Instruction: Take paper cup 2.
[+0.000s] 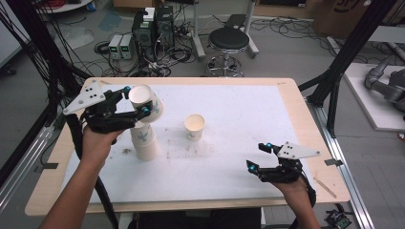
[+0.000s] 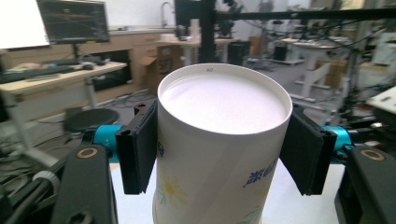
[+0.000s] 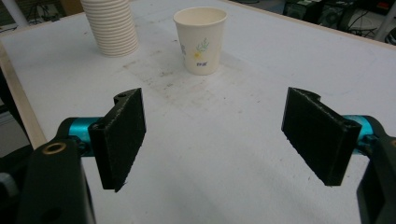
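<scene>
A black round stool [image 1: 229,40] stands on the floor beyond the tabletop's [image 1: 239,157] far edge; computer towers [image 1: 154,26] sit left of it among tangled cables. A monitor [image 2: 72,21] glows on a desk, far ahead-left of the left tool.

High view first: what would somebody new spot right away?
The left gripper grips a paper cup, held tilted just above the stack of cups at the table's left. A single cup stands upright mid-table, while the right gripper waits open near the front right.

White table [image 1: 248,157]: cup stack [image 1: 143,140], single cup [image 1: 194,127].
</scene>
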Motion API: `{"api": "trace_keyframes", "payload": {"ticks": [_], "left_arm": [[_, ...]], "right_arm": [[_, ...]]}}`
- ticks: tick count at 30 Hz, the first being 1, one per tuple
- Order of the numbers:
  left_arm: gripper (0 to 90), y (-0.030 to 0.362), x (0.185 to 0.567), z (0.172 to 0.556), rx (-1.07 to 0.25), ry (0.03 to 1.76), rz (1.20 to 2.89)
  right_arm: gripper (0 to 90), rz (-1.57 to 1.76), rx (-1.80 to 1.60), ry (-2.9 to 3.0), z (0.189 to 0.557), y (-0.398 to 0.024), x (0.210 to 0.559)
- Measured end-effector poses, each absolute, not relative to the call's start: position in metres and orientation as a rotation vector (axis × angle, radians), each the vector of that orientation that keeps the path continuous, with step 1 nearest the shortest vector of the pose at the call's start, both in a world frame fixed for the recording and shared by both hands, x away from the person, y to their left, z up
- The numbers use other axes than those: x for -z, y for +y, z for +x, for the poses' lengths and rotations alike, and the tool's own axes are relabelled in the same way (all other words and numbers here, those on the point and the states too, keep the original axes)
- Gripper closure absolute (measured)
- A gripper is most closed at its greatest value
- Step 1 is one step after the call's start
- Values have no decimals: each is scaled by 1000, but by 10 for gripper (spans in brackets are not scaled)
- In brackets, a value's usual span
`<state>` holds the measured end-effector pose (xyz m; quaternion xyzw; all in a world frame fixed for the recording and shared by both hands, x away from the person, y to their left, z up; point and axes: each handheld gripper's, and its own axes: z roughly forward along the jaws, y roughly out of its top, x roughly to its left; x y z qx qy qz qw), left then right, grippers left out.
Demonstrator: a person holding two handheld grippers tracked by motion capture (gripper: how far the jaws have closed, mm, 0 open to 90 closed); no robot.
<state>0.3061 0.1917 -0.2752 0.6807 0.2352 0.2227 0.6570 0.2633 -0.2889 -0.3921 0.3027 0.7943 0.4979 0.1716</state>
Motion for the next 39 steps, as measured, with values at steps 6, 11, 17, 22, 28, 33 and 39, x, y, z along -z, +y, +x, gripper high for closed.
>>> {"api": "trace_keyframes", "payload": {"ticks": [6, 11, 17, 22, 28, 33, 39], "left_arm": [[344, 166, 283, 306, -429, 469, 1571], [344, 147, 292, 307, -370, 440, 1595], [343, 131, 306, 308, -317, 428, 1610], [342, 122, 317, 312, -313, 410, 1657], [342, 114, 330, 313, -282, 415, 1659], [342, 108, 336, 311, -272, 413, 1671], [341, 102, 342, 312, -250, 404, 1677]], "right_arm": [[228, 842, -1420, 2246, 263, -290, 390], [216, 842, -1415, 2252, 263, -290, 389], [208, 842, -1424, 2267, 265, -288, 390], [204, 830, -1422, 2287, 269, -282, 391], [205, 817, -1421, 2317, 271, -277, 394], [204, 815, -1436, 2323, 270, -276, 394], [200, 775, -1476, 2333, 267, -274, 387]]}}
